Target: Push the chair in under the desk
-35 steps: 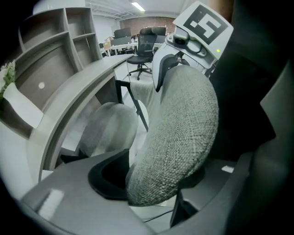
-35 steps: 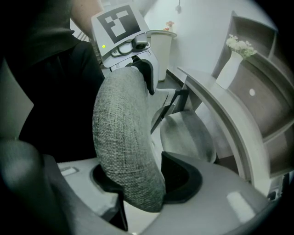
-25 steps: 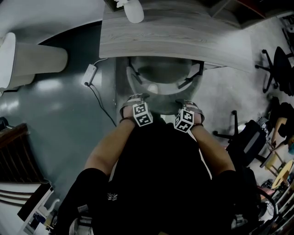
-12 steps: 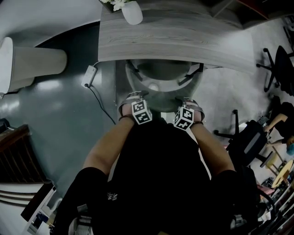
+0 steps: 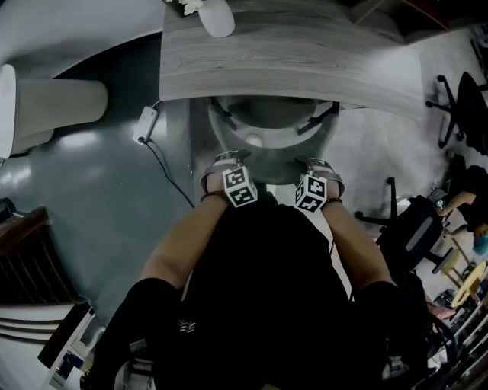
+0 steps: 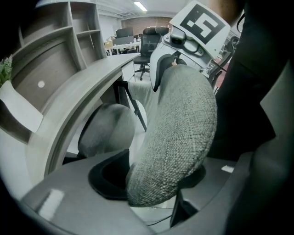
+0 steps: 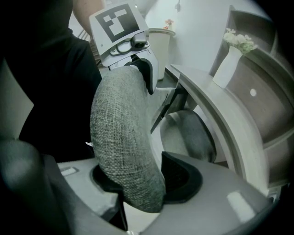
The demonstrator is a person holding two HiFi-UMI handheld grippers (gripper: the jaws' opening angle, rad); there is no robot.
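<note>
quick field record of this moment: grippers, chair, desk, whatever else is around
left gripper: shut on chair backrest
right gripper: shut on the same backrest
chair seat: partly under the desk
desk top: white vase with flowers
floor: cable left of the chair

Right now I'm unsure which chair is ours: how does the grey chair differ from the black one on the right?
The grey chair is pale fabric; the black chair is dark. The grey chair sits partly under the desk; the black chair stands on open floor. The left claw and right claw clamp the grey chair's backrest; no claw touches the black chair. Both have backrests.
</note>
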